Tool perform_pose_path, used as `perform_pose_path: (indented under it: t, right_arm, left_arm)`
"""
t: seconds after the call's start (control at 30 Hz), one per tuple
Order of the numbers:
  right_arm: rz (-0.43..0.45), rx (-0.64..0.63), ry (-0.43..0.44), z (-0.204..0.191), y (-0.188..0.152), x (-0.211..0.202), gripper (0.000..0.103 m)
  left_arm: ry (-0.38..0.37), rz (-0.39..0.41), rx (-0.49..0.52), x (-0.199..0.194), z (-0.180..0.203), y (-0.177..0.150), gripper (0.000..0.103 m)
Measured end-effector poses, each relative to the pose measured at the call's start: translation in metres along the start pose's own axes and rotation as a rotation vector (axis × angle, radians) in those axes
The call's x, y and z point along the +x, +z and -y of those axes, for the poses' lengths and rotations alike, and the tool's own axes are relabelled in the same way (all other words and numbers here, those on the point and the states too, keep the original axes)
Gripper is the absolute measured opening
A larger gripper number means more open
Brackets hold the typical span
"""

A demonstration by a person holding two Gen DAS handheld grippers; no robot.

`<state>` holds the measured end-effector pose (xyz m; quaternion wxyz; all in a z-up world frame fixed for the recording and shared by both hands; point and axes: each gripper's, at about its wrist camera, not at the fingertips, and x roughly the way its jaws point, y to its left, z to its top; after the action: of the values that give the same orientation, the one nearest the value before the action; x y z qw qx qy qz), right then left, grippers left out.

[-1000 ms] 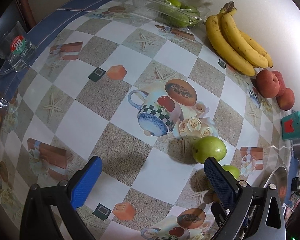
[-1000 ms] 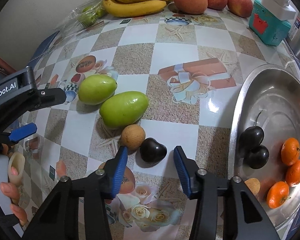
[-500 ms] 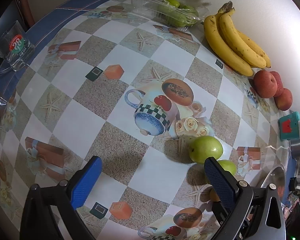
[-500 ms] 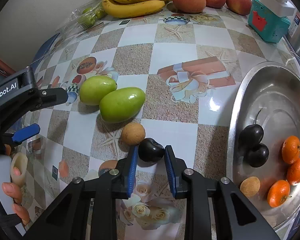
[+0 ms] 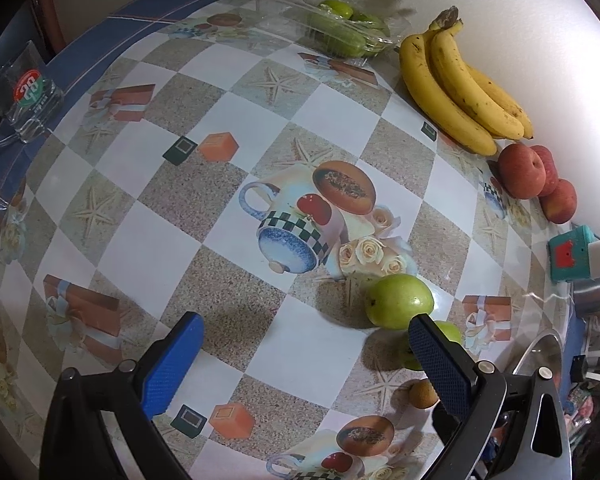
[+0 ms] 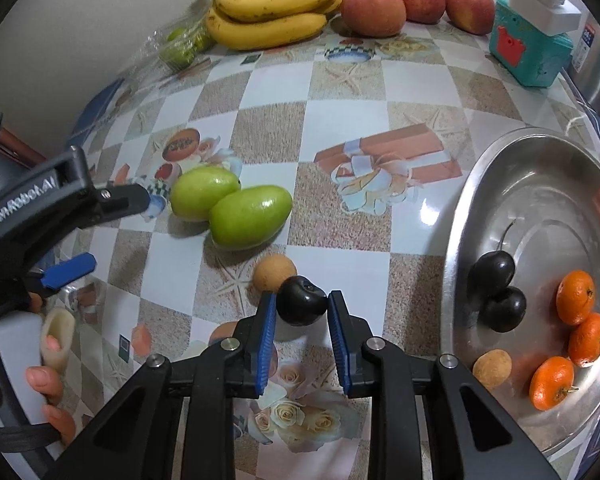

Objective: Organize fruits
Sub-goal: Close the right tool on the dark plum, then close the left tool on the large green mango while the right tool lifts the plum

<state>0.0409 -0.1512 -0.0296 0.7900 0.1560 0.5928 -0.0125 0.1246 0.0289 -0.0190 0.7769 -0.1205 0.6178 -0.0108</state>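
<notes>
Left wrist view: the left gripper [image 5: 300, 352] stands wide open at the bottom of the frame and holds nothing. A green mango [image 5: 400, 300] lies just above its right-hand finger, and a second one [image 5: 446, 332] is partly hidden behind that finger. Bananas [image 5: 456, 92] and red apples [image 5: 534, 184] line the wall at upper right.

Right wrist view: the right gripper [image 6: 302, 316] is closed to a narrow gap on a dark plum [image 6: 302, 306] at lower centre, both pads against its sides. Whether the plum is off the tablecloth cannot be told. A small brown longan [image 6: 274, 274] sits just beside it at upper left. The steel tray [image 6: 540, 152] at right already carries two plums [image 6: 498, 284], three tangerines [image 6: 572, 340] and another longan [image 6: 492, 368].

Assessment: the step in hand is picking up the plum. The next move calls for lifting it away from the nearby longan and carrying it right, over the tray rim, to the other plums.
</notes>
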Motion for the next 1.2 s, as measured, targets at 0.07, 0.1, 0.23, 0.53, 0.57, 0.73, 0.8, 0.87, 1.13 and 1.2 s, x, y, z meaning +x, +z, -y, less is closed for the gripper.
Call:
perform_pose_path:
  t: [0.07, 0.1, 0.23, 0.53, 0.57, 0.73, 0.8, 0.87, 1.13, 1.2]
  right_arm:
    - [0.017, 0.013, -0.001, 0.003, 0.002, -0.005, 0.027]
    - [0.024, 0.022, -0.005, 0.005, 0.002, -0.008, 0.027]
    - [0.042, 0.064, -0.016, 0.016, 0.003, -0.014, 0.027]
    - [0.070, 0.106, -0.020, 0.027, 0.005, -0.024, 0.027]
    - [0.070, 0.105, -0.019, 0.027, 0.005, -0.024, 0.027]
    - [0.075, 0.104, -0.019, 0.026, 0.005, -0.025, 0.027]
    - [0.076, 0.107, -0.019, 0.026, 0.005, -0.025, 0.027]
    - [0.077, 0.113, -0.020, 0.027, 0.005, -0.026, 0.027]
    - [0.084, 0.129, -0.018, 0.030, 0.005, -0.028, 0.027]
    - [0.084, 0.129, -0.019, 0.031, 0.005, -0.028, 0.027]
  left_arm:
    - [-0.009, -0.003, 0.005, 0.001, 0.002, 0.000, 0.103]
    - [-0.011, -0.006, 0.010, 0.002, 0.003, 0.000, 0.103]
    - [-0.029, -0.016, 0.043, 0.005, 0.012, -0.003, 0.103]
    - [-0.090, 0.024, 0.153, 0.011, 0.043, -0.006, 0.089]
    - [-0.094, 0.030, 0.163, 0.012, 0.046, -0.005, 0.088]
    - [-0.101, 0.053, 0.201, 0.017, 0.056, -0.004, 0.084]
    - [-0.077, 0.070, 0.227, 0.019, 0.060, -0.005, 0.078]
    - [-0.063, 0.086, 0.244, 0.020, 0.061, -0.006, 0.078]
    - [-0.034, 0.125, 0.305, 0.027, 0.069, -0.006, 0.074]
    - [-0.035, 0.121, 0.306, 0.030, 0.069, -0.007, 0.071]
